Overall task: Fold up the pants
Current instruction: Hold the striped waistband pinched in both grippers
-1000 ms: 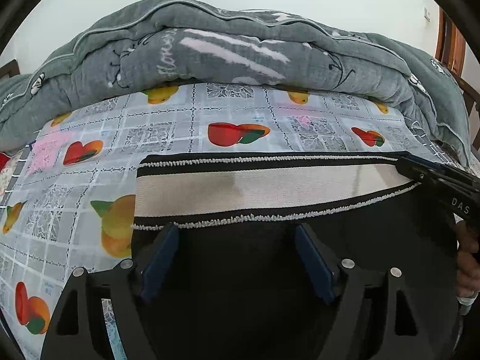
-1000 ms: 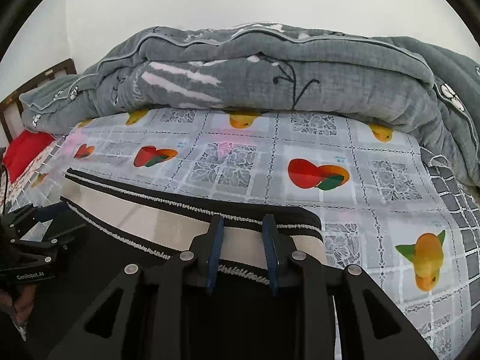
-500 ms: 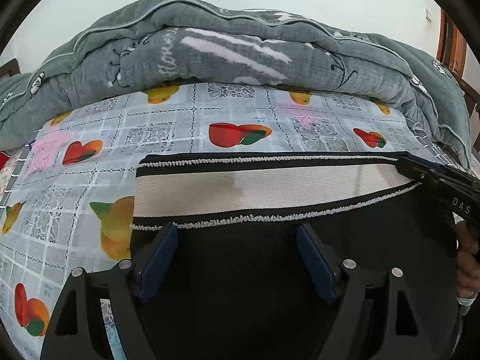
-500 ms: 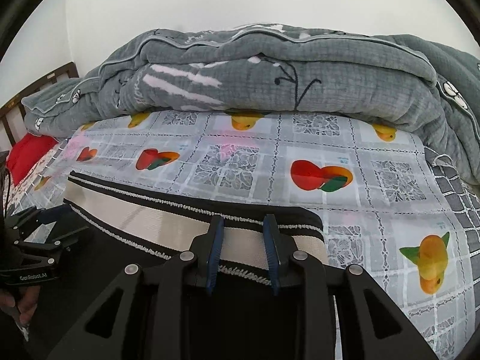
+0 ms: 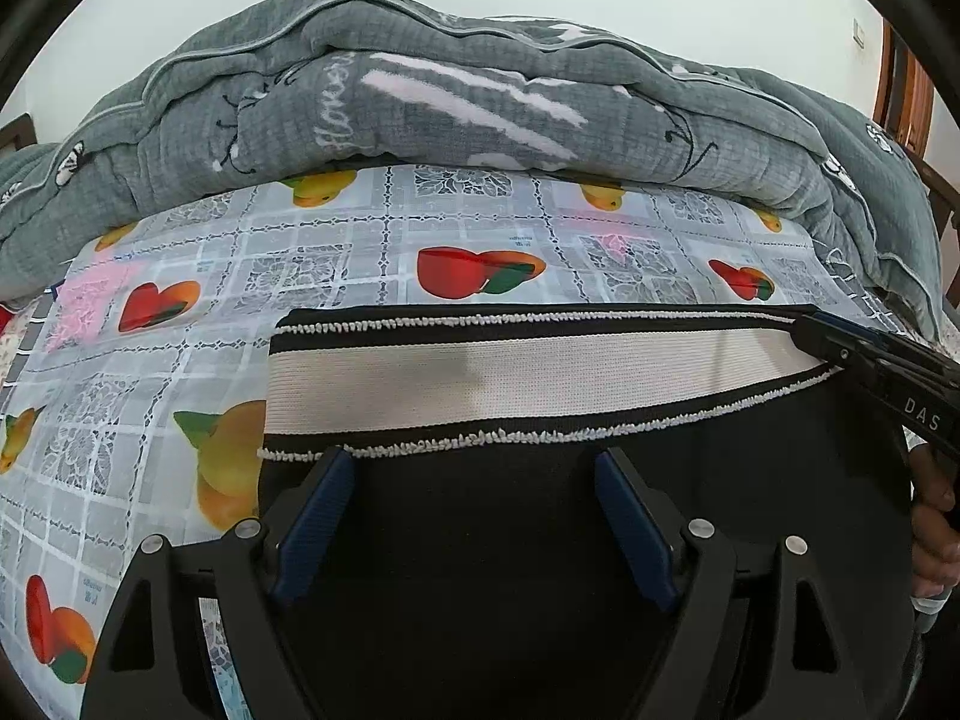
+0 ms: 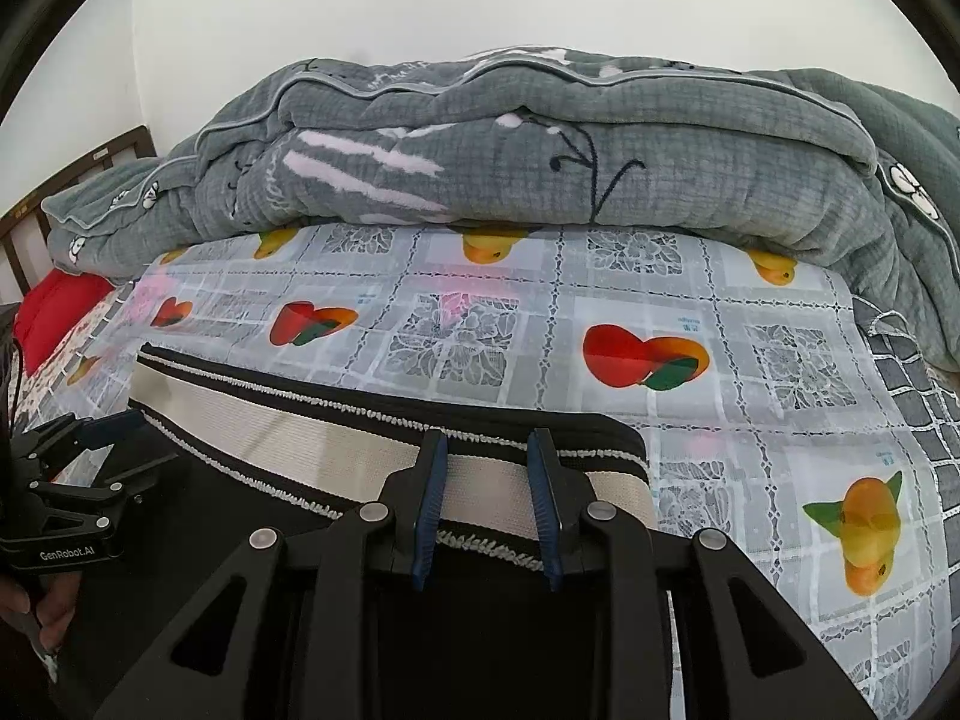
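Black pants [image 5: 510, 570] lie flat on a bed sheet [image 5: 150, 372] printed with fruit, filling the lower centre of both views; their cream waistband [image 5: 510, 384] runs across mid-frame. A grey quilt [image 5: 450, 96] is heaped across the upper frame. The left gripper [image 5: 474, 468] sits over the black cloth just below the waistband, fingers spread wide, grasping nothing. The right gripper [image 6: 487, 450] has its fingers narrowly parted astride the waistband near its right end; whether they pinch it cannot be told.
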